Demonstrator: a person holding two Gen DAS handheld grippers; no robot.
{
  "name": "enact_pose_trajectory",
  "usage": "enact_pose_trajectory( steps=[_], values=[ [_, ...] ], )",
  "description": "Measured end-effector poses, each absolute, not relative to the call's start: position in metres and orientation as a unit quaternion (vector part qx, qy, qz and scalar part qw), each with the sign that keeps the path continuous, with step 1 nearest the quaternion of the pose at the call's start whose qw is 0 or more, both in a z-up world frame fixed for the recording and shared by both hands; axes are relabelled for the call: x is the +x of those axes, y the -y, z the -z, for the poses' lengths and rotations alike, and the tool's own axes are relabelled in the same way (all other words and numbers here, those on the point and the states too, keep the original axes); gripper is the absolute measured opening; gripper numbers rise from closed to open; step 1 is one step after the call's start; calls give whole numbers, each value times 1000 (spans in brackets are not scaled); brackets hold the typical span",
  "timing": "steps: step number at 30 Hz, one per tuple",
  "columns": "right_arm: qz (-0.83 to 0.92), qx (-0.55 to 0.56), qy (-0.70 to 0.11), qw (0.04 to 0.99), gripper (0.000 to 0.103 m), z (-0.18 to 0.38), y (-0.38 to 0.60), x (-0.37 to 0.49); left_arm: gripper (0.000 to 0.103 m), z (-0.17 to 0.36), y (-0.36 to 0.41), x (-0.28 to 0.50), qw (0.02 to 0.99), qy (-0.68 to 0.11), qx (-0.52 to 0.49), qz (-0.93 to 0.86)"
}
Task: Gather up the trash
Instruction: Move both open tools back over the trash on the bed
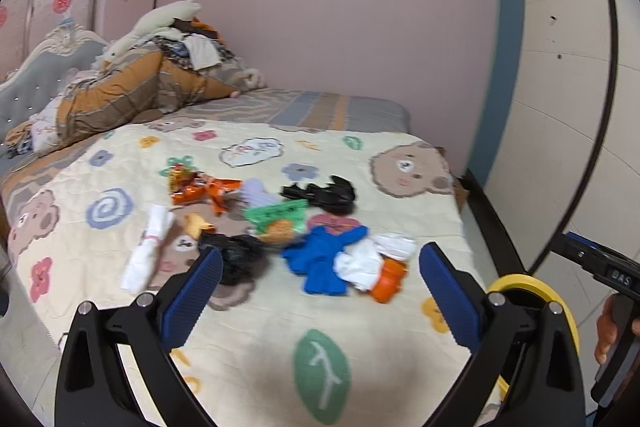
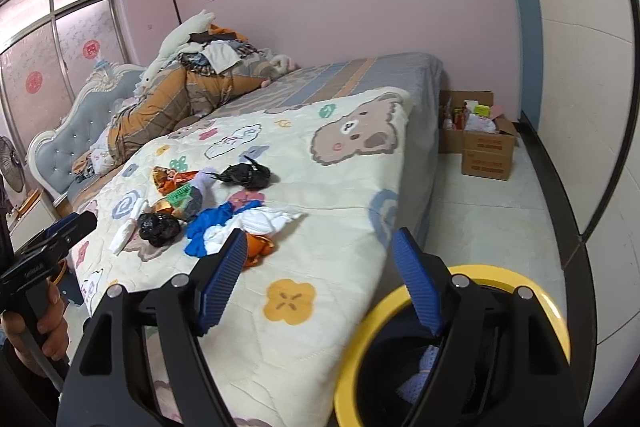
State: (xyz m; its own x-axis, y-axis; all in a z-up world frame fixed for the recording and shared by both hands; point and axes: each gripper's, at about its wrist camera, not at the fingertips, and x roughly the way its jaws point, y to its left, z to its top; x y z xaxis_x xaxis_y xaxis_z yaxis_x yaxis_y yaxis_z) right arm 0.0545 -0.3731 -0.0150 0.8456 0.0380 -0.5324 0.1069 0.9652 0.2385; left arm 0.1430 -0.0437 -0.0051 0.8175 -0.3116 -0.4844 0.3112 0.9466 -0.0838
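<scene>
A heap of trash lies on the cartoon quilt [image 1: 360, 327]: a blue crumpled piece [image 1: 324, 259], white tissue [image 1: 360, 263], an orange wrapper [image 1: 390, 281], two black bags [image 1: 236, 255] [image 1: 324, 193], a green packet [image 1: 276, 213] and a white paper roll [image 1: 148, 251]. My left gripper [image 1: 321, 255] is open just short of the heap, holding nothing. My right gripper [image 2: 320, 234] is open over the bed's near corner, also holding nothing, with the orange wrapper [image 2: 258, 247] by its left finger. A yellow-rimmed bin [image 2: 360, 347] stands on the floor under its right finger, with something pale lilac inside.
Piled bedding and clothes [image 1: 132, 87] fill the head of the bed by a grey headboard [image 1: 32, 83]. Open cardboard boxes [image 2: 484, 147] sit on the floor past the bed's foot. A fan [image 2: 10, 163] stands at far left. A hand [image 2: 44, 331] holds the other gripper.
</scene>
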Motion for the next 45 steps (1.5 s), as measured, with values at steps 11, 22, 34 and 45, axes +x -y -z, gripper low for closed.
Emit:
enact_pose_trajectory(
  steps=[11, 22, 34, 45],
  values=[
    [-17, 116, -306, 945, 73, 30, 335, 97, 95, 16, -23, 181, 961, -265, -30, 74],
    [-28, 82, -345, 934, 73, 61, 300, 135, 95, 47, -69, 223, 951, -307, -43, 11],
    [-41, 52, -393, 917, 73, 99, 265, 176, 95, 83, -103, 262, 932, -357, -59, -32],
    [-18, 24, -418, 908, 73, 120, 252, 202, 95, 99, -110, 300, 923, -379, -54, -48]
  ],
)
